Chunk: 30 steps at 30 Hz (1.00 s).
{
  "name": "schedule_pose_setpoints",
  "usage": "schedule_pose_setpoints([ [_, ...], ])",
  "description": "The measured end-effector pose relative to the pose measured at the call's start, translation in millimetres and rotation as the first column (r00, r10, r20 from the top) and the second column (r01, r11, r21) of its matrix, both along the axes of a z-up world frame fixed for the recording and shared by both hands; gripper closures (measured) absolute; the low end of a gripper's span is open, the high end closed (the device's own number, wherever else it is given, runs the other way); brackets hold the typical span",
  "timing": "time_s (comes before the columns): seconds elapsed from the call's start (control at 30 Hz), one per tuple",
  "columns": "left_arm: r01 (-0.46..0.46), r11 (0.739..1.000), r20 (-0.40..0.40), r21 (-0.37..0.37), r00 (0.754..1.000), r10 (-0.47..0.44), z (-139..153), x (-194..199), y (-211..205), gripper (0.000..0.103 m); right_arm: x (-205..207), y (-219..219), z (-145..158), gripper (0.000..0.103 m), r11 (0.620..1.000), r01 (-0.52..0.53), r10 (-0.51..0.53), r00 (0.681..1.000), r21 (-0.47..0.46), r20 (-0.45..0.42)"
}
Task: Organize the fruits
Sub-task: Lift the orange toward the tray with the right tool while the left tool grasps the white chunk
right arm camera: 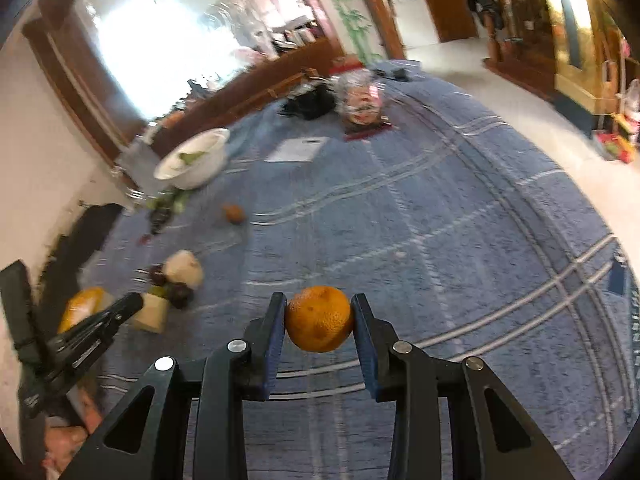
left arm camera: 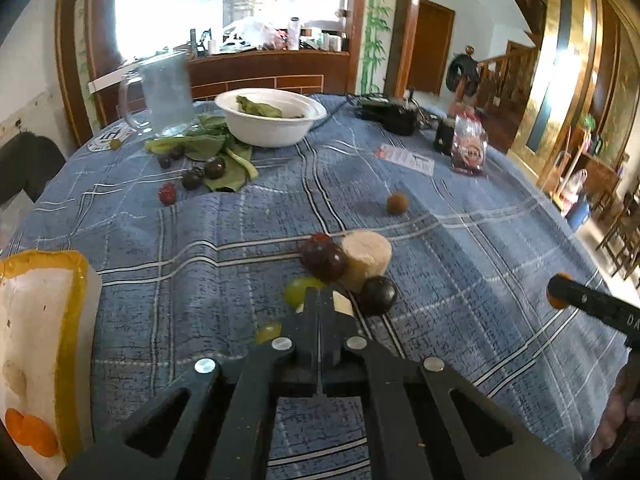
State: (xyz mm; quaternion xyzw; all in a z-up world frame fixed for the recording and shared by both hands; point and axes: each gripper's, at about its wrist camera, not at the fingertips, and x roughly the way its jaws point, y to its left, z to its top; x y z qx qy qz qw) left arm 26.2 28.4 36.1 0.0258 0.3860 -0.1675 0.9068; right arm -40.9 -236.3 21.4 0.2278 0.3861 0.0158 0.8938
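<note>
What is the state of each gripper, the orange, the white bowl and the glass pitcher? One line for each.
Right gripper: shut on the orange.
Orange: held off the tablecloth between the jaws.
Left gripper: shut, holding nothing.
White bowl: upright, leaves inside.
Glass pitcher: upright.

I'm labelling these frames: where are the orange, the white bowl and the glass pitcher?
orange (right arm camera: 319, 319): right wrist view, middle of its peel.
white bowl (left arm camera: 267, 130): left wrist view, outer front wall.
glass pitcher (left arm camera: 166, 94): left wrist view, middle of its body.
</note>
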Motion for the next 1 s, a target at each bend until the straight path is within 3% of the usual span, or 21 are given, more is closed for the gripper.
schedule_pose_setpoints([
  [0.17,-0.003,0.998,-0.012,-0.06,1.0,0.002,2,3,10,0.102,0,7,1,0.068,1.0,-0.02,0.02,1.0,0.007,0.018],
  [0.23,0.006,0.998,-0.032,-0.063,0.999,-0.008,-2,5,8,0.088,1,8,0,0.068,1.0,-0.023,0.023,1.0,0.009,0.014],
  [0.3,0.031,0.997,-0.054,-0.071,0.998,-0.035,-7,6,4,0.057,1,9,0,0.068,1.0,-0.027,0.027,1.0,0.011,0.01],
  [0.37,0.057,0.997,-0.061,-0.058,0.996,-0.061,-10,4,-3,0.047,1,10,-1,0.068,0.999,-0.033,0.033,0.999,0.009,0.009],
  [0.47,0.078,0.994,-0.01,0.079,0.997,-0.077,-15,-5,-23,0.047,3,11,-1,0.068,0.999,-0.043,0.043,0.999,0.008,0.006],
  [0.53,0.081,0.983,0.02,0.166,0.996,-0.085,-19,-10,-35,0.047,4,14,-2,0.068,0.999,-0.05,0.05,0.999,0.004,0.003],
  [0.6,0.076,0.971,0.05,0.227,0.995,-0.089,-20,-15,-41,0.075,4,15,-2,0.068,0.999,-0.054,0.054,0.999,0.001,0.001],
  [0.63,0.073,0.967,0.064,0.245,0.994,-0.092,-18,-17,-42,0.077,4,15,-2,0.068,0.999,-0.055,0.055,0.999,-0.001,0.0],
  [0.77,0.08,0.981,0.085,0.177,0.992,-0.096,-6,-22,-33,0.084,5,15,-2,0.068,0.999,-0.049,0.049,0.999,-0.006,0.0],
  [0.83,0.075,0.983,0.105,0.166,0.99,-0.093,-1,-24,-32,0.101,4,13,-2,0.068,0.999,-0.047,0.048,0.999,-0.004,0.012],
  [1.0,0.056,0.993,0.125,0.101,0.99,-0.069,15,-28,-20,0.103,2,13,3,0.068,0.998,-0.056,0.056,0.997,0.005,0.051],
])
